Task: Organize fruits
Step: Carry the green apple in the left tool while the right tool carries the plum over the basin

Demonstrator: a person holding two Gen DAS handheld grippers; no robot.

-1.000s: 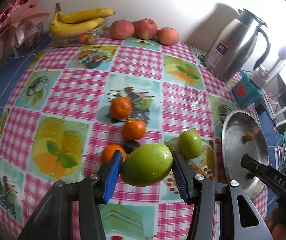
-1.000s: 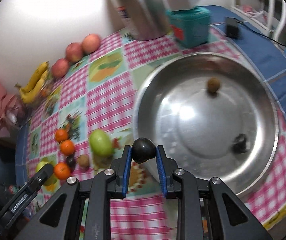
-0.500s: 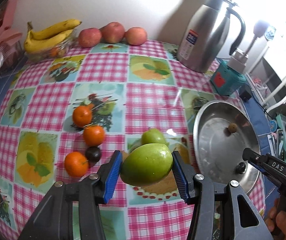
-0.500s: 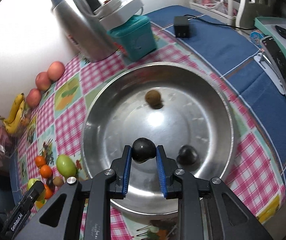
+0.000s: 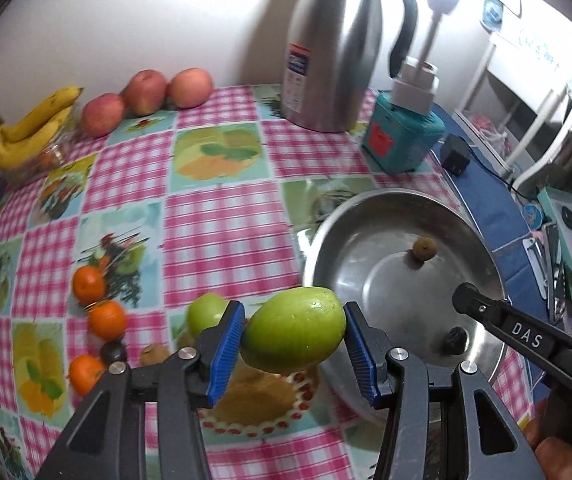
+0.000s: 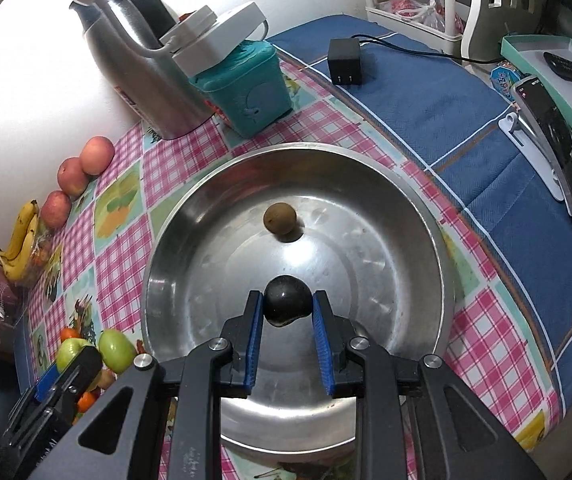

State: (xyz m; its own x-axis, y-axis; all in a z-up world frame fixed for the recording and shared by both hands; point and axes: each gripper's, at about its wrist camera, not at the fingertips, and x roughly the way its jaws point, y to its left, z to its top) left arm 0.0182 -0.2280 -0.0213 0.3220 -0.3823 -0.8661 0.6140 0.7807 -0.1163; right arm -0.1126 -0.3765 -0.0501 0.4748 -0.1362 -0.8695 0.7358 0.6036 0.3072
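My left gripper [image 5: 291,354] is shut on a big green fruit [image 5: 293,336] and holds it above the tablecloth, just left of the steel bowl [image 5: 369,216]. My right gripper [image 6: 287,316] is shut on a dark round fruit [image 6: 287,305], low over the middle of the bowl [image 6: 417,224]. A small brown fruit [image 6: 280,219] lies in the bowl. In the left wrist view a dark fruit [image 5: 455,339] shows in the bowl beside the right gripper's arm. A second green fruit [image 5: 206,312], three oranges [image 5: 106,320], a dark fruit [image 5: 113,353] and a brown fruit [image 5: 154,354] lie on the cloth.
A steel thermos [image 5: 333,52] and a teal box [image 5: 403,140] stand behind the bowl. Three red apples [image 5: 146,88] and bananas [image 5: 34,124] lie at the back left by the wall. A black charger [image 6: 345,62] and a phone on a stand [image 6: 557,148] are on the blue cloth at right.
My left gripper has carried the green fruit rightward, up to the bowl's left rim. My right gripper has come down lower over the bowl's middle with the dark fruit.
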